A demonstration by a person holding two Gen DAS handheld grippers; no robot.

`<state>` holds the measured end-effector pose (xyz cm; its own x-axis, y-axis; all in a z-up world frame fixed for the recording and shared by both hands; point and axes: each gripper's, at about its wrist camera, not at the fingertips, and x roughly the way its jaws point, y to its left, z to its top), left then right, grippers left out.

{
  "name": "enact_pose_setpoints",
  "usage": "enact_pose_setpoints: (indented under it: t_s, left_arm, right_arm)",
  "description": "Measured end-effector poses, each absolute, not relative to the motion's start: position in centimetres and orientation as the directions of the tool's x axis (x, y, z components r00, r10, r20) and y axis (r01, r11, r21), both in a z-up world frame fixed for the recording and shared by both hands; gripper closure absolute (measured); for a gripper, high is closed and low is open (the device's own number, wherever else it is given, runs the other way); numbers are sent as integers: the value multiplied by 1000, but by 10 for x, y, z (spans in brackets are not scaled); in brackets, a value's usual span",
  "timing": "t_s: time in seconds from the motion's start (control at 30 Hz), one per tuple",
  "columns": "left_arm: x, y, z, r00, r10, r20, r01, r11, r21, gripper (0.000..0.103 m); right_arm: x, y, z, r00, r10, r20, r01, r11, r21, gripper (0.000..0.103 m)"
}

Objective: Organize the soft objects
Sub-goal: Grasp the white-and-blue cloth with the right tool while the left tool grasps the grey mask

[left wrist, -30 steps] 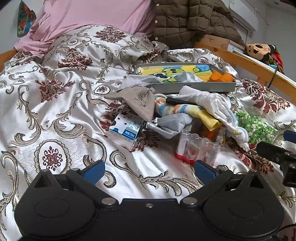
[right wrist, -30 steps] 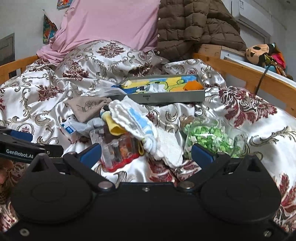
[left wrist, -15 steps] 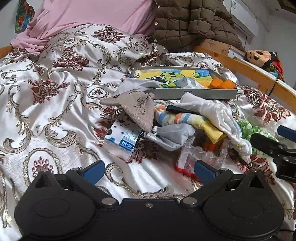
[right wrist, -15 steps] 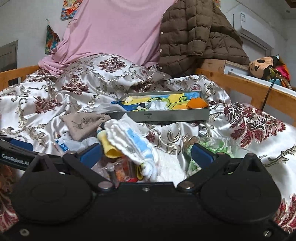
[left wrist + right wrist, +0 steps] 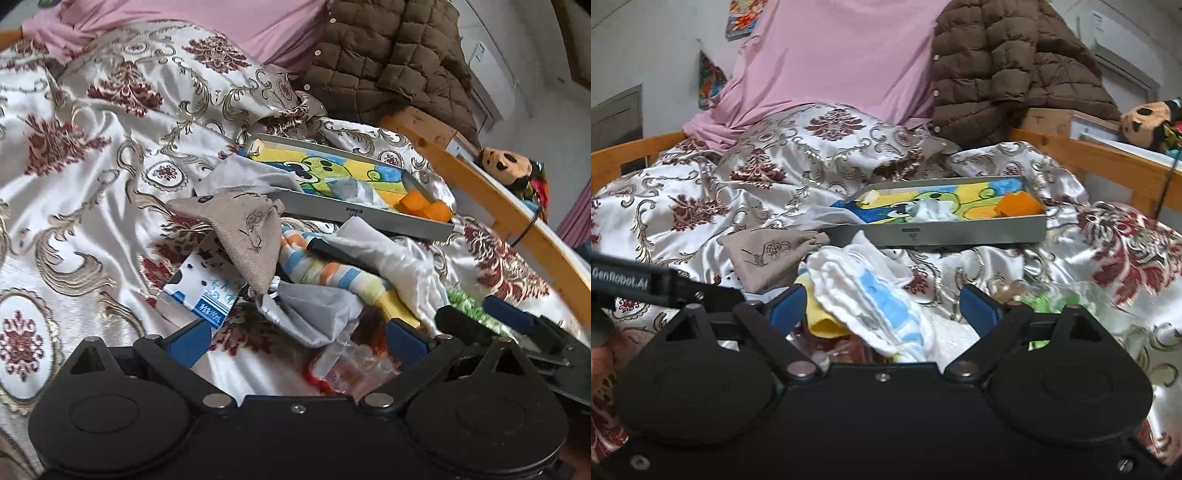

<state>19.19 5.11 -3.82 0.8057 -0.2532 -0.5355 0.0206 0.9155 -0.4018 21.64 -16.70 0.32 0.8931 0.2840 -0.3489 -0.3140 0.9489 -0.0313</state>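
A heap of soft things lies on the bed: a beige drawstring pouch [image 5: 247, 229] [image 5: 768, 251], a grey pouch [image 5: 314, 310], a striped sock [image 5: 325, 271] and a white-and-blue folded cloth [image 5: 871, 299] [image 5: 399, 258]. Behind it stands a grey tin tray [image 5: 369, 218] [image 5: 934, 234] with a cartoon lining, orange pieces and a crumpled white cloth. My left gripper [image 5: 295, 338] is open and empty, just before the grey pouch. My right gripper [image 5: 882, 302] is open and empty, its fingers either side of the white-and-blue cloth.
A blue-and-white carton [image 5: 207, 284], a pack of clear tubes [image 5: 351, 365] and a bag of green bits [image 5: 1052, 299] lie in the heap. A brown jacket [image 5: 1004, 74], pink sheet [image 5: 831, 62] and wooden bed rail [image 5: 480, 192] border the bed.
Both grippers have moved forward and closer to the heap. The left view has tilted; the right gripper now straddles the white-and-blue cloth. Both stay open.
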Motion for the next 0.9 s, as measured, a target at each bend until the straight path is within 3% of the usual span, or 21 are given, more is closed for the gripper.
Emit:
enact_pose_setpoints:
  t_s: [0.1, 0.2, 0.33, 0.4, 0.5, 0.67, 0.9]
  left_arm:
    - [198, 53, -42, 800, -266, -538, 18, 907, -421, 6]
    - [205, 54, -46, 791, -277, -545, 15, 900, -436, 12]
    - [212, 59, -52, 778, -306, -548, 14, 882, -471, 22]
    - [213, 60, -53, 774, -317, -548, 13, 873, -488, 26]
    - [218, 62, -57, 761, -346, -550, 17, 857, -515, 36]
    - [219, 61, -58, 759, -373, -533, 44, 847, -530, 59]
    - [217, 60, -57, 761, -386, -521, 59, 841, -538, 75]
  right_arm:
    - [222, -162, 3, 890, 298, -346, -329, 944, -33, 23]
    - [231, -158, 2, 886, 309, -347, -342, 939, -37, 31]
    - [241, -151, 0, 874, 325, -361, -366, 929, -48, 50]
    - [244, -148, -3, 866, 333, -372, -380, 923, -58, 52]
    - [246, -144, -5, 857, 338, -389, -393, 917, -67, 58]
    - [249, -144, -7, 842, 346, -413, -401, 915, -51, 80]
    - [250, -143, -4, 844, 347, -410, -396, 917, -39, 94]
